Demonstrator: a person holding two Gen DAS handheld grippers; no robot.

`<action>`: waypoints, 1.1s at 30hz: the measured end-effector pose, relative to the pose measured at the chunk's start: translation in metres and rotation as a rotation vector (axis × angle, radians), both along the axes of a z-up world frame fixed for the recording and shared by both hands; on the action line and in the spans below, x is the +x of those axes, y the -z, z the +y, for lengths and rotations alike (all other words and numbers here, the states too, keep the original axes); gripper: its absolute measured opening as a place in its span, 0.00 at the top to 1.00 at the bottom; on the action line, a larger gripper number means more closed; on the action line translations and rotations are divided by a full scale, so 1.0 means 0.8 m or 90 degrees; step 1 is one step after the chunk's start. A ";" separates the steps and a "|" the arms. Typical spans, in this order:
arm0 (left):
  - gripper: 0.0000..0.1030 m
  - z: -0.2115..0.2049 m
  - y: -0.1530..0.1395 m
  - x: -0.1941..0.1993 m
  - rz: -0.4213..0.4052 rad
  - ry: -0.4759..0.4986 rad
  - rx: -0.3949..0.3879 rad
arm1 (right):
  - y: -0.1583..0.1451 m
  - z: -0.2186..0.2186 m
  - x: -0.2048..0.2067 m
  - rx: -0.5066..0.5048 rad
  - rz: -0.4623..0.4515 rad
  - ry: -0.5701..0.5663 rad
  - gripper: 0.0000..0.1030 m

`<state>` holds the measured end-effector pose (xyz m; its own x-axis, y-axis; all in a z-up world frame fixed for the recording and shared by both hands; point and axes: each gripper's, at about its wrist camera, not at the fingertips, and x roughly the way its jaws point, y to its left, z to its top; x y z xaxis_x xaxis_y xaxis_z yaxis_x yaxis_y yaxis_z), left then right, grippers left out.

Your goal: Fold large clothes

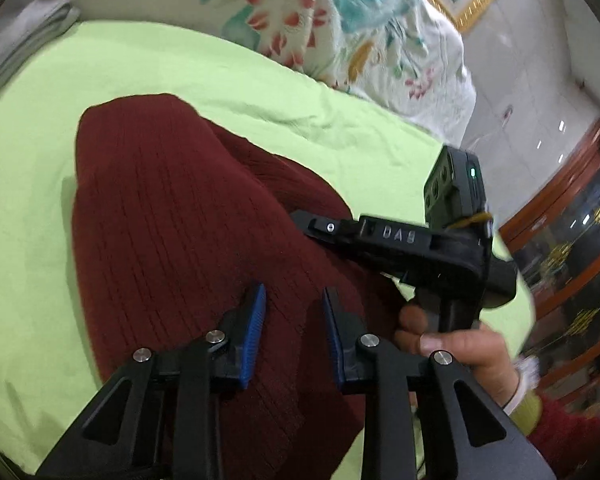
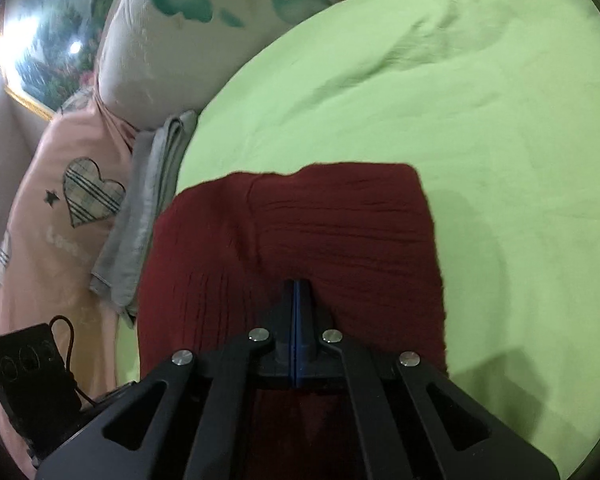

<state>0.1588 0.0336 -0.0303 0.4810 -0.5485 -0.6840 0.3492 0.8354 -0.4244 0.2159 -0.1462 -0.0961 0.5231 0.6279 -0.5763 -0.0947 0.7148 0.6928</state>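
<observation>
Two grippers work one dark red ribbed knit garment [image 1: 172, 208]. Left gripper [image 1: 294, 332] jaws stand narrowly apart above it; right gripper [image 2: 296, 320] jaws are closed, whether on cloth cannot be told. Soft, limp knit: probably best grasped at an edge.

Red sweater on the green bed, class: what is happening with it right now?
A person is folding a dark red sweater on a green sheet, a gripper in each hand. The right gripper is shut, its tips against the fabric. The left gripper hovers over the sweater with its jaws apart. The sweater already lies partly folded.
</observation>
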 end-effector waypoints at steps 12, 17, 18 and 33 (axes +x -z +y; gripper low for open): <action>0.63 0.046 -0.039 -0.080 -0.068 -0.053 0.055 | -0.047 -0.004 -0.052 -0.027 -0.050 -0.014 0.98; 0.39 0.060 -0.030 -0.158 -0.088 -0.117 0.130 | -0.068 -0.004 -0.098 -0.017 -0.089 -0.023 0.98; 0.38 0.060 -0.023 -0.170 -0.087 -0.124 0.146 | -0.069 -0.002 -0.104 -0.014 -0.090 -0.029 0.98; 0.82 0.022 0.039 -0.164 -0.131 -0.218 0.342 | -0.066 0.067 -0.140 -0.040 -0.118 -0.140 0.98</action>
